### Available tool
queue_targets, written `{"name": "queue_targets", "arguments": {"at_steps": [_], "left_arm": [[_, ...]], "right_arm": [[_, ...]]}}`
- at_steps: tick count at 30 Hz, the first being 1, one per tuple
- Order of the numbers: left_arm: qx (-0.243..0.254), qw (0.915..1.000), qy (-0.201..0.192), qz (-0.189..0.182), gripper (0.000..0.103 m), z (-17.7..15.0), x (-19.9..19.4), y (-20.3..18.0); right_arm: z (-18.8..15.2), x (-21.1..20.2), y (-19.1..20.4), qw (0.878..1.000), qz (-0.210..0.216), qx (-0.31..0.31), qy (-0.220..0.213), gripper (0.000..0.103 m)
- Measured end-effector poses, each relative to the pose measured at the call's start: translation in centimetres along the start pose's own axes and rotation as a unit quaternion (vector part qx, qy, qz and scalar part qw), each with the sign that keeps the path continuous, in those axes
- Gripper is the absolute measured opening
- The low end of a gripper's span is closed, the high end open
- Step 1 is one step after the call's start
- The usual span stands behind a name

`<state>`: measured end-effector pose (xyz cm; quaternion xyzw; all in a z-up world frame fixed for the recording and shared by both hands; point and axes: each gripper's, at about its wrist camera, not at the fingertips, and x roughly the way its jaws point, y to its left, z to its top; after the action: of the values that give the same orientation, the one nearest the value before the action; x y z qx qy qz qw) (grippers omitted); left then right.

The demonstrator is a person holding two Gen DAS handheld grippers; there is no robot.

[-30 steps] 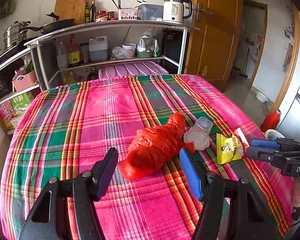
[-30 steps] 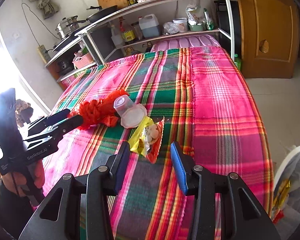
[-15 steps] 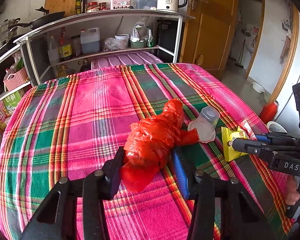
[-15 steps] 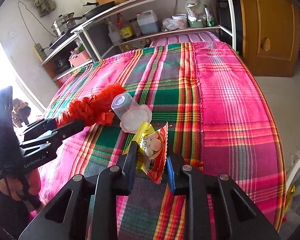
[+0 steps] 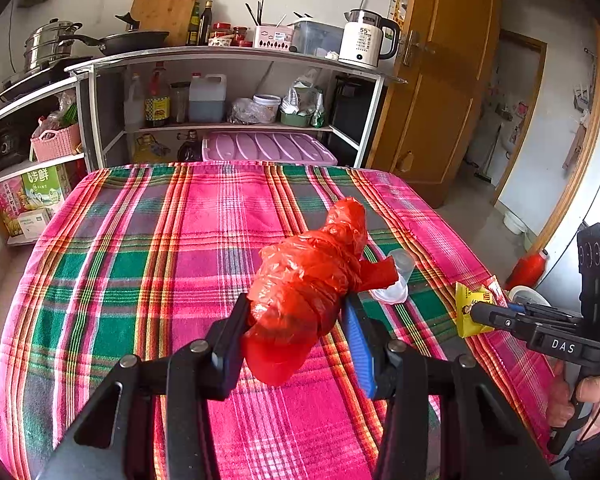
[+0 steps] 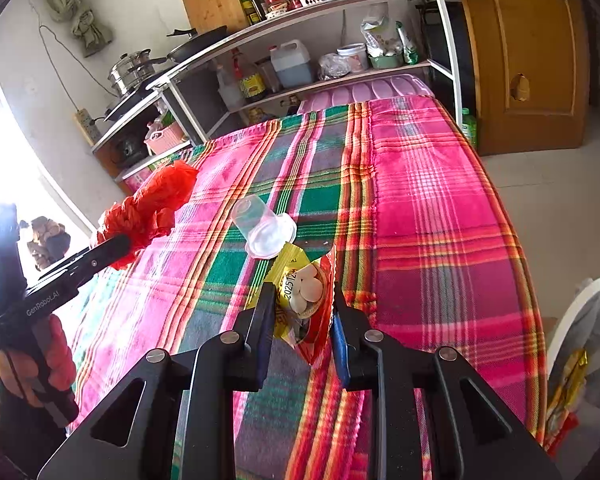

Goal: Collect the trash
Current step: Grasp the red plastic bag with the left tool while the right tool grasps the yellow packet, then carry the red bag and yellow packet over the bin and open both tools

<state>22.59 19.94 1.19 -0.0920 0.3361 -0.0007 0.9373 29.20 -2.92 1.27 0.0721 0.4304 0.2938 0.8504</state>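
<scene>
My left gripper (image 5: 296, 316) is shut on a crumpled red plastic bag (image 5: 312, 280) and holds it tilted above the plaid tablecloth (image 5: 160, 264). The bag also shows in the right wrist view (image 6: 148, 212). My right gripper (image 6: 300, 304) is shut on a yellow and red snack wrapper (image 6: 304, 296), which also shows in the left wrist view (image 5: 470, 308). A clear plastic cup (image 6: 266, 228) lies on its side on the cloth just beyond the wrapper, partly hidden behind the bag in the left wrist view (image 5: 396, 280).
A white bin (image 6: 580, 344) with wrappers in it stands on the floor off the table's right edge. Metal shelves (image 5: 228, 92) with pots, bottles and a kettle stand beyond the far edge. A wooden door (image 5: 440, 80) is at the right.
Both grippers closed: the left on the red bag, the right on the snack wrapper. Both items now sit between the fingers, and the bag is raised off the cloth.
</scene>
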Motion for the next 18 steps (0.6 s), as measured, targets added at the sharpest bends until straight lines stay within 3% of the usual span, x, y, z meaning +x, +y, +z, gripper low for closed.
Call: {"name": "queue_targets", "arguments": {"at_steps": [18], "left_arm": [[0.002, 0.9989, 0.004, -0.046, 0.047, -3.1, -2.3, -5.6]], "right_arm": [[-3.8, -7.3, -2.8, 0.999, -0.01, 0.015, -0.029, 0.026]]}}
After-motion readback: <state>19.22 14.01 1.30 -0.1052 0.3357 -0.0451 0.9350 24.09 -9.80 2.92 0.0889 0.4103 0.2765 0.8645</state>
